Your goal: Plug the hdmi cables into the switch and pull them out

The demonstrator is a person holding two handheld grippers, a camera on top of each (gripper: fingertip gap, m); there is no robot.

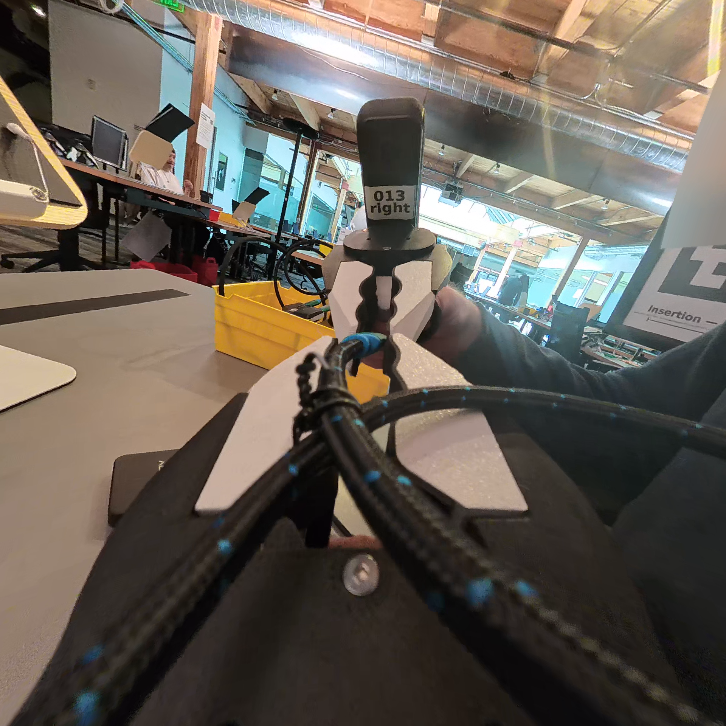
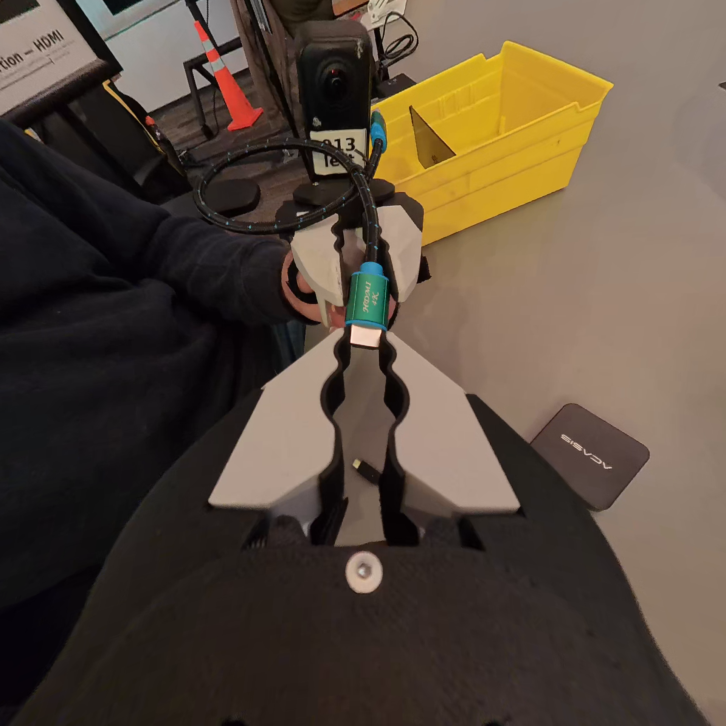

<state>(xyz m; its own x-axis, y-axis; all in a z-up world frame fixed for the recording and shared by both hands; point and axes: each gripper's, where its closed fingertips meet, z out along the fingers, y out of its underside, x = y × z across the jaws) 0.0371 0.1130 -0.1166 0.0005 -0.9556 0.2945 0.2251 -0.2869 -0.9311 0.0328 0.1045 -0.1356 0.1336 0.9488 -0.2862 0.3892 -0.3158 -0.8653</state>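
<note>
Right gripper point(image 2: 363, 345) stands released, its tips flanking the metal tip of the plug point(image 2: 367, 300). Left gripper point(image 2: 363, 275) grasps that plug. The cable point(image 2: 275, 226) (braided, springy, light) loops behind; hold the rigid shell. Switch point(image 2: 589, 455) lies flat, yellow bin point(image 2: 510, 157) beyond.

I see print on a white paper label point(image 1: 389, 207) on a black camera point(image 1: 389, 145), a second white label point(image 2: 338, 155), perhaps partly hidden, a green metal cable plug point(image 2: 367, 300), a flat black square box point(image 2: 589, 455) and a white signboard point(image 1: 683, 310).
</note>
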